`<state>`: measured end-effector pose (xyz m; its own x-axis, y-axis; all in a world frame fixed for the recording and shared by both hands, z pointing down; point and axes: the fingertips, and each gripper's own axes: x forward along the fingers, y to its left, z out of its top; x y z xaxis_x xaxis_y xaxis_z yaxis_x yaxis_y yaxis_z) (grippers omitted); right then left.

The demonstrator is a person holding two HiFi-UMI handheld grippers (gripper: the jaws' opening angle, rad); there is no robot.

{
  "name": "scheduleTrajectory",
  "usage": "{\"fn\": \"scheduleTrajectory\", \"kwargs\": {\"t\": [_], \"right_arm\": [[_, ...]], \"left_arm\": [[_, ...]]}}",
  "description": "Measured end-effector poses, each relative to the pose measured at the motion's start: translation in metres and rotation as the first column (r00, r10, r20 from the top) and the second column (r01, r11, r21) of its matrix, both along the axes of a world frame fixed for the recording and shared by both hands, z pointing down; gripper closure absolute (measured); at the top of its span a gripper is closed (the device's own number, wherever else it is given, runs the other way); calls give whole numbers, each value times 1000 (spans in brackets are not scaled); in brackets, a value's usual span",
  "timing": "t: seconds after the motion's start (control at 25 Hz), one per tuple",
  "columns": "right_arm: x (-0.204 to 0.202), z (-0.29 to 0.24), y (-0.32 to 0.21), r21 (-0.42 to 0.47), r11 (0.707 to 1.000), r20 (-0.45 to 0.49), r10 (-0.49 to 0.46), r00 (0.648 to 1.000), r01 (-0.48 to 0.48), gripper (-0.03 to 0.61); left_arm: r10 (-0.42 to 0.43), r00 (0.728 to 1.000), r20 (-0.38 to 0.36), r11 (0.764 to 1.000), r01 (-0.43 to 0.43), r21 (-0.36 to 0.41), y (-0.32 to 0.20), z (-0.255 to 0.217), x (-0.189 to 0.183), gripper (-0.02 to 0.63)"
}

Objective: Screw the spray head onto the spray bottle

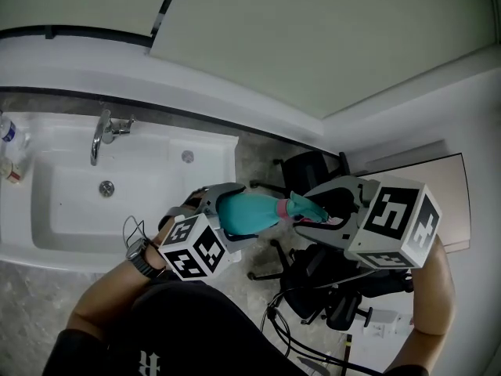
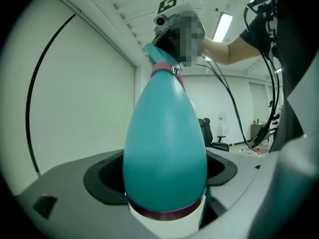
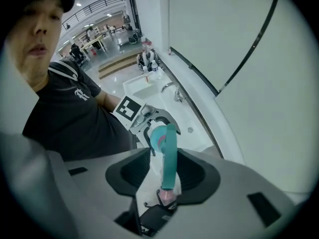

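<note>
A plain white wall runs along the far side, and below it is a long white sink (image 1: pixel 47 210). A chrome faucet (image 1: pixel 100 135) stands at the sink's back edge, a round drain (image 1: pixel 106 188) sits in its basin, and a couple of small bottles (image 1: pixel 8 135) stand at its left end. Just right of the sink, out over the speckled floor (image 1: pixel 23 312), the person holds the teal spray bottle (image 1: pixel 246 212) lying nearly level, base toward the sink. The left gripper (image 1: pixel 219 210) has its fingers (image 2: pixel 75 183) clamped on the bottle's wide base, which fills the space between them. The spray head (image 1: pixel 304 208), teal with pink trim, sits at the bottle's neck on the end away from the sink. The right gripper (image 1: pixel 317 210) has its fingers (image 3: pixel 239 193) drawn in narrow around it, the head's long teal piece running between them. Farther right of the sink, a black office chair (image 1: pixel 329 284) and loose black cables (image 1: pixel 286 331) crowd the floor. A watch (image 1: pixel 139 257) shows on the left wrist.
</note>
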<state>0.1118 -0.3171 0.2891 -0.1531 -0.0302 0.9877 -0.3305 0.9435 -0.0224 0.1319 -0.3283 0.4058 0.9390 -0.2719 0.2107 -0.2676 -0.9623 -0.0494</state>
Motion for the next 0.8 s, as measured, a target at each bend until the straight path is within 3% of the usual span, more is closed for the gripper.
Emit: {"fn": "scheduleTrajectory", "kwargs": {"t": [0.2, 0.4, 0.56, 0.8], "right_arm": [[8, -9, -4, 37, 999, -10, 25, 1000, -25, 445], [9, -26, -6, 61, 998, -18, -26, 1000, 27, 445], [9, -31, 2, 24, 1000, 42, 15, 999, -16, 445], [-25, -44, 7, 9, 1000, 134, 25, 991, -26, 445]], "left_arm": [[32, 999, -40, 998, -34, -44, 4, -3, 3, 187], [68, 989, -131, 995, -76, -59, 8, -13, 1, 187], [75, 981, -177, 991, -93, -94, 8, -14, -1, 187], [72, 970, -230, 983, -108, -146, 3, -24, 1, 187]]}}
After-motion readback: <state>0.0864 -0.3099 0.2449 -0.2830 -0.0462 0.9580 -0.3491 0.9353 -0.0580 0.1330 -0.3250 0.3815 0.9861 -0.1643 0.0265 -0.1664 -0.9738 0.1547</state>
